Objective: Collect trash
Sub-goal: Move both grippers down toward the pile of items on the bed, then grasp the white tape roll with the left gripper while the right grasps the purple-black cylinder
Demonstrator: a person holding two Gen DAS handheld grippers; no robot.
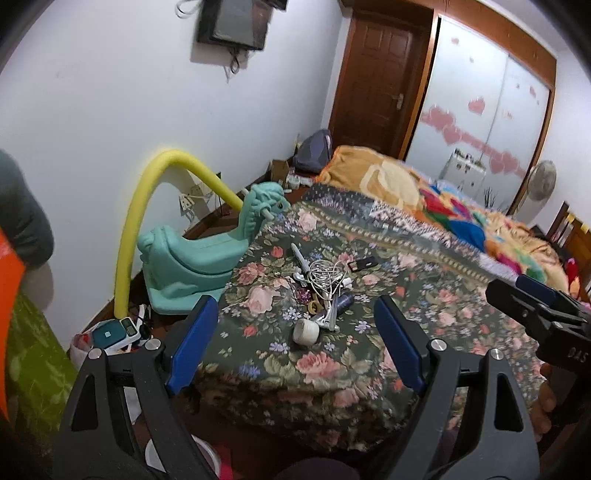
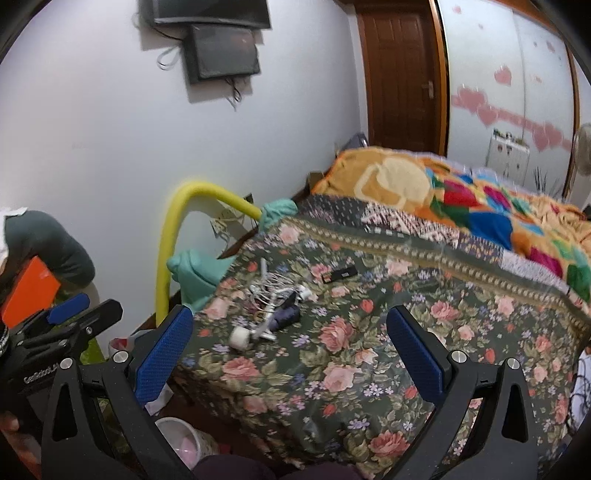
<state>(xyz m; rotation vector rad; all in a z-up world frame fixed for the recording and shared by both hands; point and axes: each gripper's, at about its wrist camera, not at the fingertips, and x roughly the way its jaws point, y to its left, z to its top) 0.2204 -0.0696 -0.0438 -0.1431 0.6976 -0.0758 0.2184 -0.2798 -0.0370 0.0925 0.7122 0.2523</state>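
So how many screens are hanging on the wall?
2. A bigger screen hangs at the top of the wall, cut off by the picture edge. A smaller screen hangs just below it, with wires dangling underneath. Others could be out of view.

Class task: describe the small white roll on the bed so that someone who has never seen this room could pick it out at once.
Find the bed's floral cover, then the clutter pile with the tangled white cable near its corner. The white roll lies at the pile's near edge: the only squat, pale cylinder there, beside a dark blue tube.
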